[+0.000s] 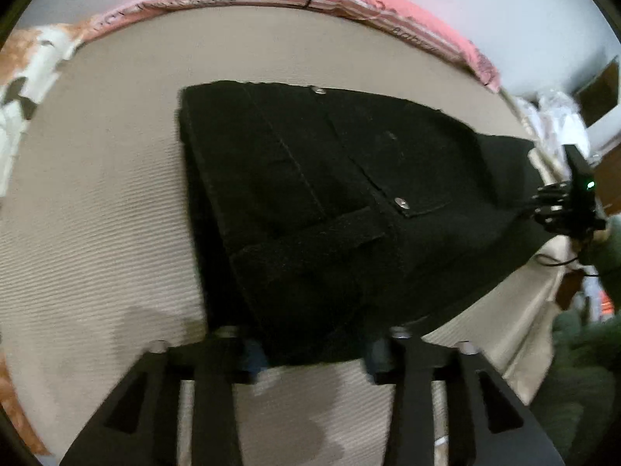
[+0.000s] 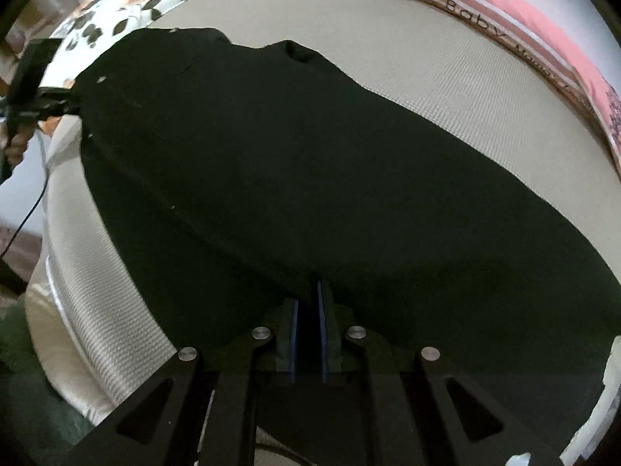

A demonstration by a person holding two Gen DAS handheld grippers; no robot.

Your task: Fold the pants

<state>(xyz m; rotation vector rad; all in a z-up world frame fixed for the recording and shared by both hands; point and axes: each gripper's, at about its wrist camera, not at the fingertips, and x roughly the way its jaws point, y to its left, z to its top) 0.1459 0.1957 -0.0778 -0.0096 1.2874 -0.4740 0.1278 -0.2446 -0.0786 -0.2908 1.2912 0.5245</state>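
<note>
Beige mattress [image 1: 97, 202] lies under your black pants [image 1: 330, 202]. Your left gripper [image 1: 314, 353] stands open, cloth edge between its blurred fingers. Your right gripper [image 2: 308, 326] pinches pants fabric ahead; its fingertips vanish in the dark cloth.

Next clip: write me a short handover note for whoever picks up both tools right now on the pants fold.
Left claw: open, pads either side of the pants' near edge, not gripping.
Right claw: shut on the cloth.
Black pants: on the beige mattress, pocket side up, folded over at least once.
Left to do: let go with the right, then make any last fold and smooth it flat.
</note>
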